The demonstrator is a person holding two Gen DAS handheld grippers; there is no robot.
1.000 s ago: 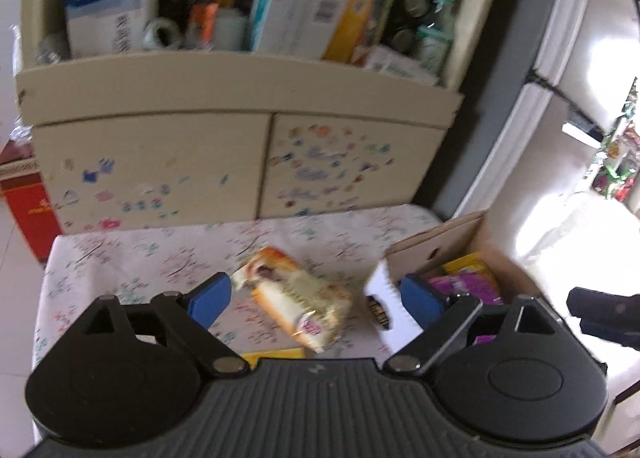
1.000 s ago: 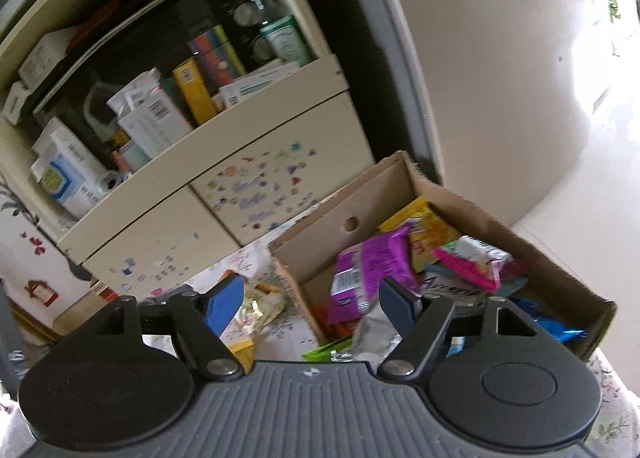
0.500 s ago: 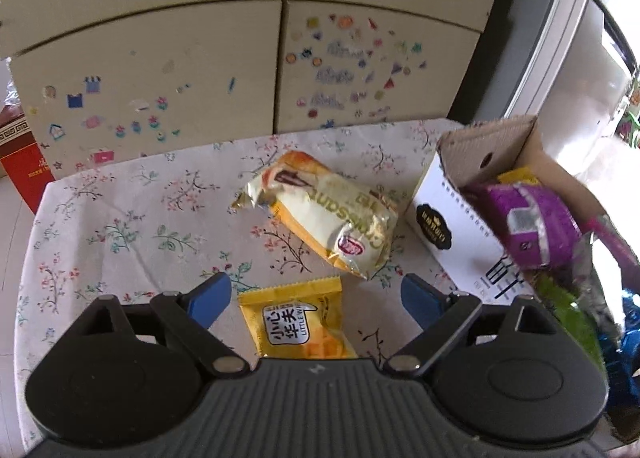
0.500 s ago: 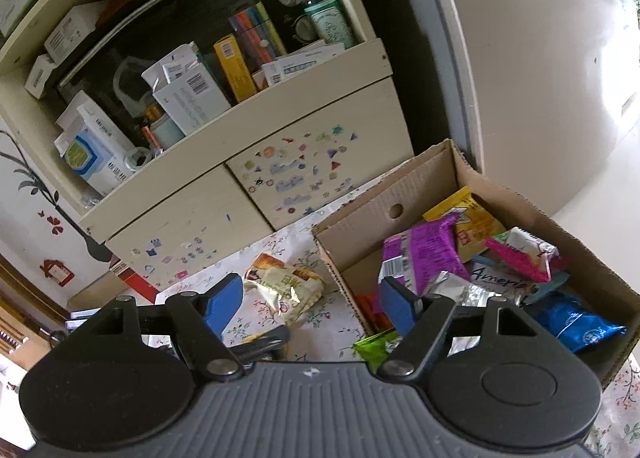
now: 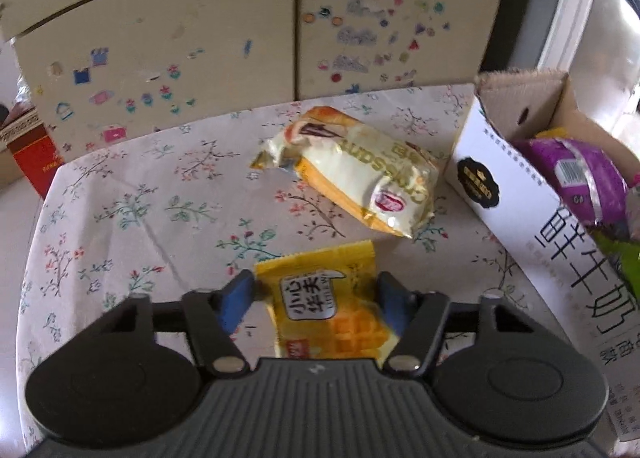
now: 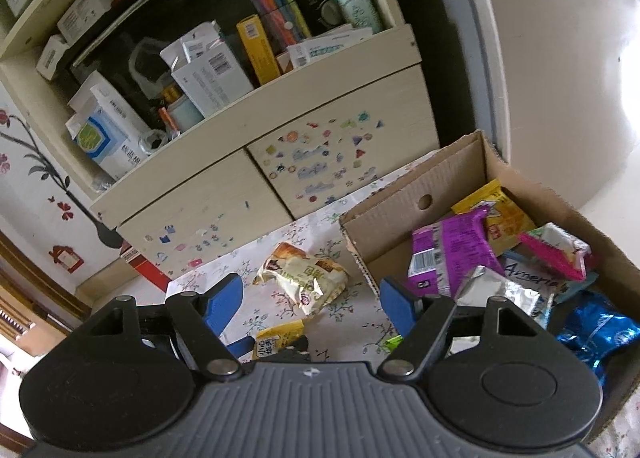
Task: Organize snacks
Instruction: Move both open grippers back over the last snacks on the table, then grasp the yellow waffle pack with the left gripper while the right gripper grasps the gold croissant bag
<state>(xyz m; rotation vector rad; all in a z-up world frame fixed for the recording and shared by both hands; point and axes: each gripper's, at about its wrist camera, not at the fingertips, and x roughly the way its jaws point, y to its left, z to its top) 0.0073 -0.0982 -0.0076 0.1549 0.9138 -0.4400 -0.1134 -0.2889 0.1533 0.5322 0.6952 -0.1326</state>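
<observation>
Yellow pack (image 5: 320, 310) lies between the part-closed, not-yet-gripping left tongs (image 5: 316, 300), long axis near-far; right tongs (image 6: 310, 304) wide, empty.

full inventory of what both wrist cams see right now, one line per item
yellow waffle packet: 1, yellow, on tablecloth between left claw pads
croissant packet: 1, cream-orange, on tablecloth beyond the waffle packet
cardboard box: 1, brown inside, white outside, right of the loose packets
purple packet: 1, purple, in box
blue packet: 1, blue, in box
tablecloth: 1, white floral
cabinet: 1, cream, stickered doors, behind table
left claw: open around waffle packet
right claw: open, holds nothing
</observation>
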